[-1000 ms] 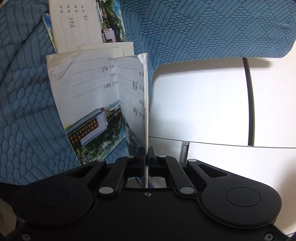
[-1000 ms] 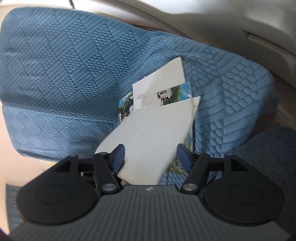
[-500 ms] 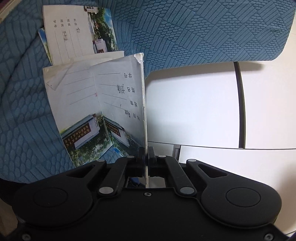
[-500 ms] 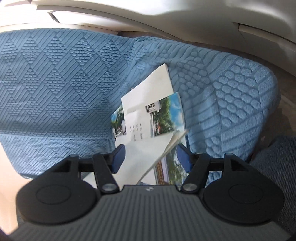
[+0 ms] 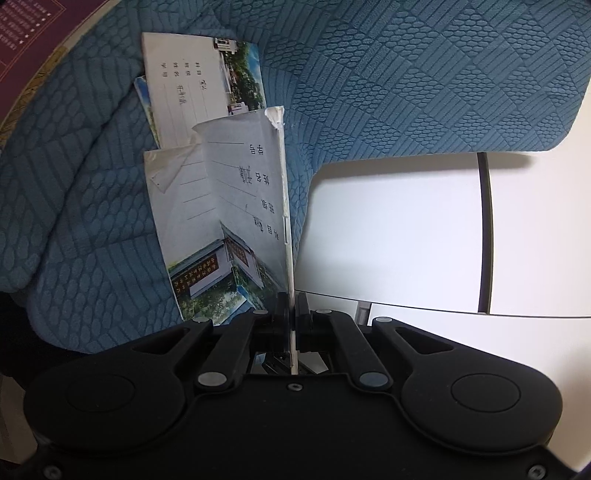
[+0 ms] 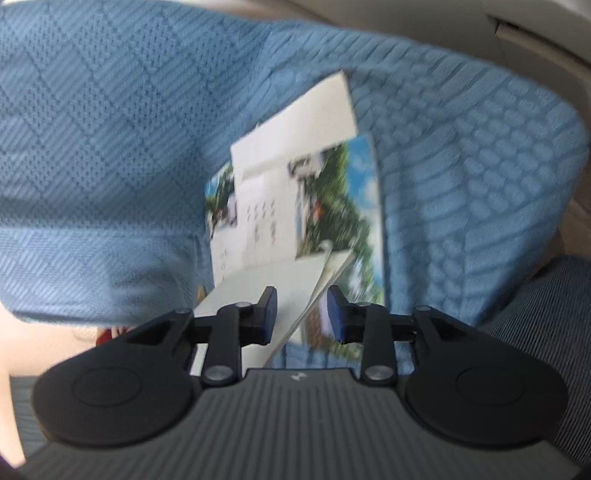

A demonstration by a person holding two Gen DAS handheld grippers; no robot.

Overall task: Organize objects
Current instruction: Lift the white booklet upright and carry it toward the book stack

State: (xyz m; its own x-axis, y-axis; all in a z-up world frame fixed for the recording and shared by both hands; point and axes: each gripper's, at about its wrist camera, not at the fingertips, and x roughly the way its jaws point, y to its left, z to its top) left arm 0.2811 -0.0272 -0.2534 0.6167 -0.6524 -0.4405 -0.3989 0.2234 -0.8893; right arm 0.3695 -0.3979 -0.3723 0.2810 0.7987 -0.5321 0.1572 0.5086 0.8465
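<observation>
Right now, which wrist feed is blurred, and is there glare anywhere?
Right wrist view: motion-blurred, booklets on the blue quilt smeared, print unreadable. Left wrist view: sharp, writing on the held booklet legible, white surface bright but not washed out; fisheye bends edges in both.

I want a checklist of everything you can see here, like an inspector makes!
Surface: blue quilted cover, draped over white furniture.
Job's things: held booklet, edge-on; two more booklets lying on the cover behind it.
Clutter: nothing seen.
Grippers: left gripper shut on the held booklet; right gripper closing, a white booklet's corner between its jaws, pads not touching.
Cables: nothing seen.
Surroundings: dark red printed board; grey ribbed fabric.
</observation>
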